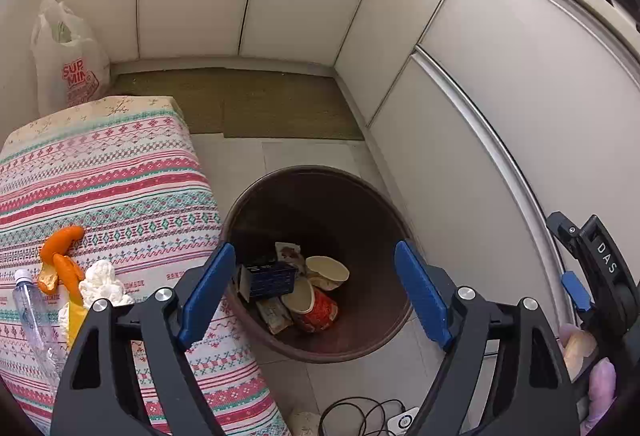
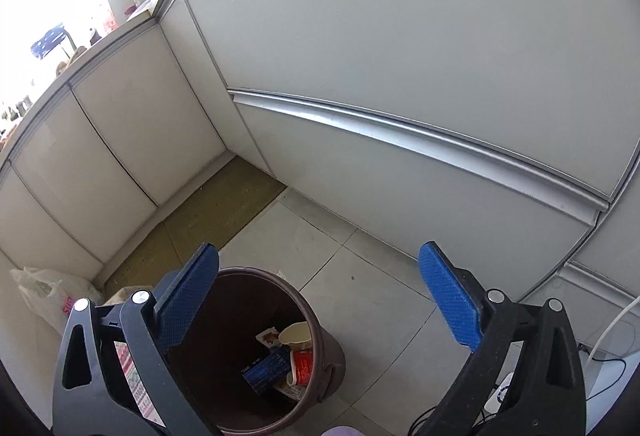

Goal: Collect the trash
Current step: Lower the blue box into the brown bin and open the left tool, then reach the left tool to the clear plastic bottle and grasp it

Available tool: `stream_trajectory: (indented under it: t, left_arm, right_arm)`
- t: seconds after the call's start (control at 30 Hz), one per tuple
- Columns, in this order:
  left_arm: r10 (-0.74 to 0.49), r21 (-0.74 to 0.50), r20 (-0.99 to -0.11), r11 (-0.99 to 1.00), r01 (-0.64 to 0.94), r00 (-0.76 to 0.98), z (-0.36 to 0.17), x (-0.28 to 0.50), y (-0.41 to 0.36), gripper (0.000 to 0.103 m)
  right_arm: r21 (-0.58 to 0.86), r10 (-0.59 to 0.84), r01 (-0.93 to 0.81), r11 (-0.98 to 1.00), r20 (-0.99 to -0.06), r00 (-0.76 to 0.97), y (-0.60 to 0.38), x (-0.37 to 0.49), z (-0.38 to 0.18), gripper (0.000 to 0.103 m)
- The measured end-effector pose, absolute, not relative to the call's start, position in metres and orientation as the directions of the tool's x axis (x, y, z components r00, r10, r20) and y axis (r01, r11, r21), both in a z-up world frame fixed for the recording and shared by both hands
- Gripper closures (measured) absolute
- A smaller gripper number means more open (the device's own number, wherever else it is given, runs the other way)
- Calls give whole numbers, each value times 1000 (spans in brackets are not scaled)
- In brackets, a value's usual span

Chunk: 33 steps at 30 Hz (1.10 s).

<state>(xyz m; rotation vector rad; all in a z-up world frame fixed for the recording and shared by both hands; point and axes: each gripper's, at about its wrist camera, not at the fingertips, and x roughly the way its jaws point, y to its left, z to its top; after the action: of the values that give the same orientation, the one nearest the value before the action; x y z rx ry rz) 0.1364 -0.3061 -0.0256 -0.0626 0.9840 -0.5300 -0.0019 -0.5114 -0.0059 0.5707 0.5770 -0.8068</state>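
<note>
The left gripper (image 1: pixel 316 288) hangs over a round dark-brown plastic waste bin (image 1: pixel 360 350) on the tiled floor, its blue-padded jaws spread wide with nothing gripped. Seen between them, at the bottom of the bin, lie a dark blue cardboard box (image 1: pixel 269 280), a red paper cup with a pale inside (image 1: pixel 314 306), a cream paper bowl (image 1: pixel 327 270) and some printed wrappers. Left of the left jaw, on the tabletop with its red, green and white patterned cloth (image 1: pixel 112 171), rest curled orange peel (image 1: pixel 60 256), a crumpled white tissue (image 1: pixel 102 282) and a clear plastic bottle (image 1: pixel 34 312). The right gripper (image 2: pixel 318 310) also stands wide open and empty, the same bin (image 2: pixel 320 340) below its left jaw, white cabinet doors (image 2: pixel 400 55) beyond.
</note>
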Motion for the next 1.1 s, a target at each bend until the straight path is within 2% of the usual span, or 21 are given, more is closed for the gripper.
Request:
stream_trajectory:
  t: [0.23,0.4,0.67,0.9,1.1]
  left_arm:
    - [-344,-205,-798,927,314,495,-34,138,-264,14]
    - [-306,-203,-802,947,247,513,-39,144,-225,13]
    - [-215,-182,-825,977,115,522,-54,148,-131,12]
    - [-138,-181,-846,983,-34,515,-72,157,-38,12]
    - [-177,-251,-888,960,-125,424,-111,160,13,12]
  right_arm:
    - [75,-504,736,673,-682,531,-470,28,-8,7]
    - [-69,-525,649,757,-655,543,-421,47,-7,7]
    - [-211,-472,450,867,-634,613,-332,77,-15,7]
    - [-270,-408,307,913,-649,642,-268,100,-27,7]
    - [-248,-348,244,938,-677,649,-230,114,-35,7]
